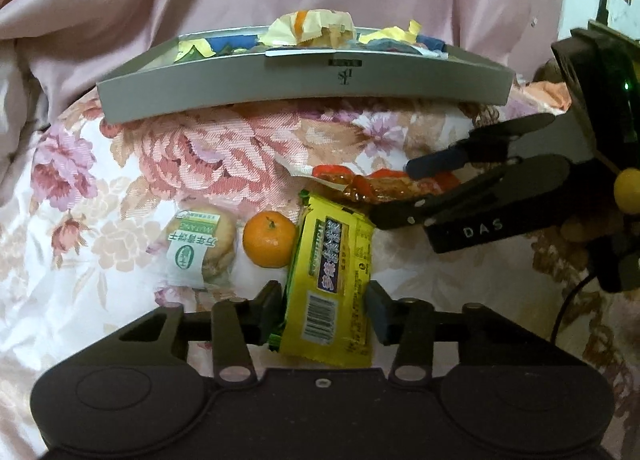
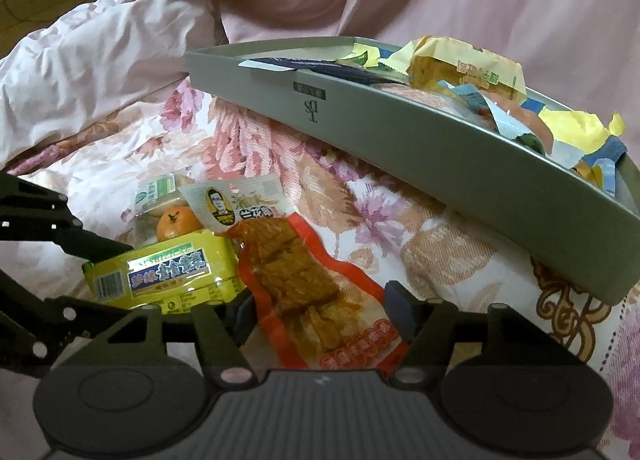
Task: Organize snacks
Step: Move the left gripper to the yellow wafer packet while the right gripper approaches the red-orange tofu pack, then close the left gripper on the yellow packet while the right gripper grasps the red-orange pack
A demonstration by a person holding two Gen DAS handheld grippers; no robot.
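A yellow snack packet (image 1: 334, 284) lies on the flowered bedspread between the fingers of my left gripper (image 1: 326, 310), which is open around it. A red packet of brown tofu strips (image 2: 312, 288) lies between the fingers of my right gripper (image 2: 320, 310), also open; that gripper shows in the left wrist view (image 1: 472, 176) beside the red packet (image 1: 372, 182). A mandarin (image 1: 270, 239) and a wrapped round pastry (image 1: 200, 248) lie left of the yellow packet (image 2: 160, 274). A grey tray (image 1: 304, 88) beyond holds several wrapped snacks.
Pink crumpled bedding (image 2: 120, 72) lies behind and left of the tray (image 2: 440, 156). The flowered bedspread (image 1: 100, 220) stretches to the left and in front of the tray. A black cable (image 1: 568, 308) hangs at the right.
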